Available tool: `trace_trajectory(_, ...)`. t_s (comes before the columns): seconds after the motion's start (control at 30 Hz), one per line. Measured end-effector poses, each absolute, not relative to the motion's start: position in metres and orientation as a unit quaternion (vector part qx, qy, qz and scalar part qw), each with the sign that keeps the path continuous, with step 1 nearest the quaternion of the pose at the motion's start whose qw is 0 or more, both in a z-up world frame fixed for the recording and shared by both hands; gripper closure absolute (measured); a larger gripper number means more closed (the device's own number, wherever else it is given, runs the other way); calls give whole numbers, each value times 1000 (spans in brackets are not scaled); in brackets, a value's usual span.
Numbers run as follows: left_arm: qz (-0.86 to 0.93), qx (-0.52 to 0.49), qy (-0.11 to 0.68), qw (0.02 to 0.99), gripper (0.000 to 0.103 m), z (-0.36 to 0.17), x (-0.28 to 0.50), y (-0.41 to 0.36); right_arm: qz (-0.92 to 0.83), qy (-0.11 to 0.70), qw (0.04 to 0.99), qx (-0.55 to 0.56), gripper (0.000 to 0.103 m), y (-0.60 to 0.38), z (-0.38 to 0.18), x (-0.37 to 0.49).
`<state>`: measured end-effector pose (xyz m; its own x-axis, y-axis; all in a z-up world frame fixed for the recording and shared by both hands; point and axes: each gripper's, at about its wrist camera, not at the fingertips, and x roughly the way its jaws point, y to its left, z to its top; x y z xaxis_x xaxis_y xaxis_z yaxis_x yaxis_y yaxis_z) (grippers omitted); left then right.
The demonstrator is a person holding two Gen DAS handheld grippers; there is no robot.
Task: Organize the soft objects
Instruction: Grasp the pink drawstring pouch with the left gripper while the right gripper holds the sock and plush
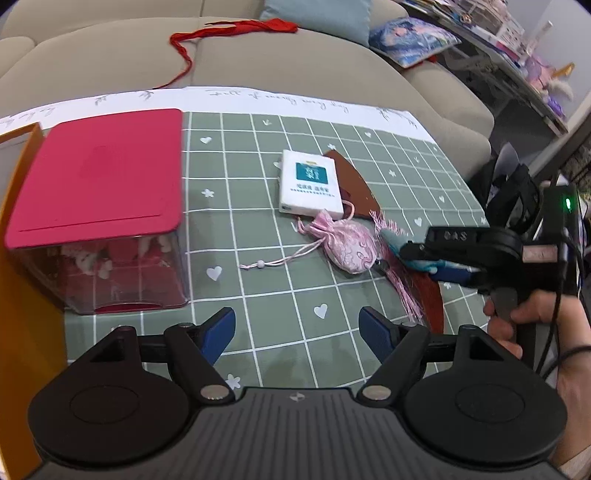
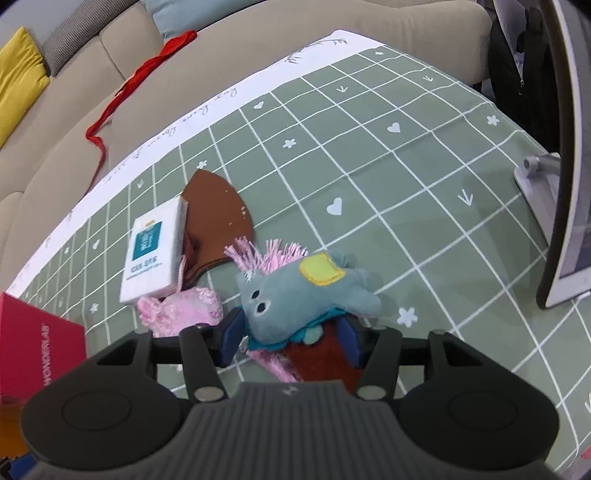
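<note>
Right gripper (image 2: 291, 341) first, closest thing in its own cam: jaws about halfway apart w/ the blue plush toy (image 2: 295, 291) sitting between the blue pads. Left pad looks right up against it, the other seems a bit off it, so not a real squeeze afaict. Toy lies on the green checked tablecloth (image 2: 388, 166), partly over a pink tassel (image 2: 266, 254) and a brown felt piece (image 2: 218, 214).

Left gripper (image 1: 297, 330) in its cam: jaws wide apart, nothing in them, just bare cloth below.

Pink drawstring pouch (image 1: 345, 245) sits just left of the toy, touching the white tissue pack (image 1: 310, 186), which overlaps the felt.

View differences: only the left cam shows the clear box with the pink lid (image 1: 99, 173) properly, far left, well apart from the pile, plus the hand (image 1: 517, 321) holding the right gripper. Right cam only catches the lid's corner, but it shows a monitor and its stand (image 2: 543, 181) on the right edge of the cloth.

Room: big open stretch of cloth btw box and pile, and more past the toy toward the monitor. Far edge of the cloth is a white strip, then a beige sofa (image 1: 288, 62) w/ a red ribbon (image 1: 221, 33) on it.
</note>
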<state>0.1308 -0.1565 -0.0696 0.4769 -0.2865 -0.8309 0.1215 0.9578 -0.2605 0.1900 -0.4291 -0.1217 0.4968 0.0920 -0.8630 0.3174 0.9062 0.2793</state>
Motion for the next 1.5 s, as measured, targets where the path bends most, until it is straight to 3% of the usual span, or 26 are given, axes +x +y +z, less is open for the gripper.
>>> trace_trajectory(0.1, -119, -78, 501, 853, 13, -76, 134, -162, -65, 489, 846, 203, 50, -429, -124, 193)
trace_trajectory(0.23, -120, -76, 506, 851, 13, -84, 139, -169, -55, 481, 849, 211, 68, -432, -122, 192)
trace_trajectory(0.8, -174, -48, 501, 847, 13, -120, 194, -220, -8, 441, 858, 263, 69, -452, -105, 192)
trace_trajectory(1.27, -120, -147, 526, 829, 12, -141, 239, -238, -11, 432, 848, 308, 69, -474, -106, 197)
trace_trajectory(1.5, -90, -118, 528, 836, 15, -139, 247, -255, -11, 432, 846, 312, 69, -477, -107, 195)
